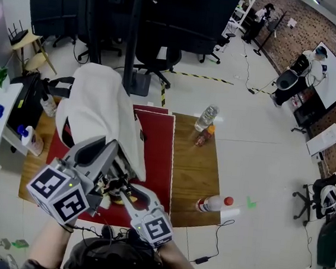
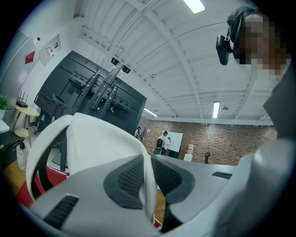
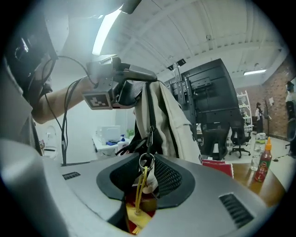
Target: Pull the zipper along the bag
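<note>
Currently, step: zipper pull engaged
Left gripper [image 2: 149,177]: clamped on white bag [image 2: 99,139] edge
Right gripper [image 3: 147,175]: apparently pinching zipper ring [image 3: 146,160]
Next: steady draw along track

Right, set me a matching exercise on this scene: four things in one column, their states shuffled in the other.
Things:
1. left gripper
2. right gripper
3. clear plastic water bottle
4. pale plastic bottle with a red cap

States:
A. lying on its side on the brown wooden table
B. shut on the white fabric bag
C. standing upright
D. shut on the metal zipper-pull ring

Pairs: 1-B, 2-D, 3-C, 4-A
</note>
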Demonstrator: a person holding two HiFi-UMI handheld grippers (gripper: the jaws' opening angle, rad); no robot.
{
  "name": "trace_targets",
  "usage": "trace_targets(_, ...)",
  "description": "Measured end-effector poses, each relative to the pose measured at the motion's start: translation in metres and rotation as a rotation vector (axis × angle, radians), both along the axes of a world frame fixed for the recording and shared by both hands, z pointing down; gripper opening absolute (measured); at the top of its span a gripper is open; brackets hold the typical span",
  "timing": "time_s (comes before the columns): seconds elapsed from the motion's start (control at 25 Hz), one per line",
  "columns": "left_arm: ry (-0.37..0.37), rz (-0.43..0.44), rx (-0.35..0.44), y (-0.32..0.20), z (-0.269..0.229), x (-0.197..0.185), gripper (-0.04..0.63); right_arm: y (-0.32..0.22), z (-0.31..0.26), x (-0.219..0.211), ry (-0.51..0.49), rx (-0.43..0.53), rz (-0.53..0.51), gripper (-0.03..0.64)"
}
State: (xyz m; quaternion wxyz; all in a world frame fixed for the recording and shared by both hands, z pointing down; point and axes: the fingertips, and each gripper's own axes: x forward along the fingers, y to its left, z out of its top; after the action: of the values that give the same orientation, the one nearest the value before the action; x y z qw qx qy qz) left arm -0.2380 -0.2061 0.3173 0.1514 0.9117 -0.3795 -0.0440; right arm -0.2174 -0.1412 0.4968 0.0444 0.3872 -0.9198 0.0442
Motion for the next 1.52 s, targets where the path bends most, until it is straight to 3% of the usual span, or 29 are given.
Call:
trace_targets(0.36,-0.003,0.005,0.004,0.001,0.004,0.001,0.067,-0.003,0.008,-0.001,-0.042,0.003,0.05,0.129)
trace_targets(0.52,-0.027,-0.032,0.035,0.003,0.008,-0.007,0.072,0.002,0.001,-0.002,-0.044,0.008,0.059,0.129)
trace_targets(0.84,-0.165,-0.117,0.099,0.011,0.03,-0.028,0.122,-0.001,0.004,-0.016,-0.052,-0.032,0.056,0.129)
trace_targets(1.0,-0.215,-0.127,0.088,0.019,0.042,-0.033,0.203,-0.003,0.007,-0.019,-0.034,-0.037,0.052,0.173)
trace_targets(1.28,-0.245,-0.125,0.058,0.025,0.055,-0.042,0.281,-0.006,0.008,-0.025,0.002,-0.057,0.037,0.285)
trace_targets(1.52,-0.238,-0.154,0.086,0.034,0.045,-0.059,0.305,-0.002,-0.007,-0.011,-0.017,-0.043,0.053,0.293)
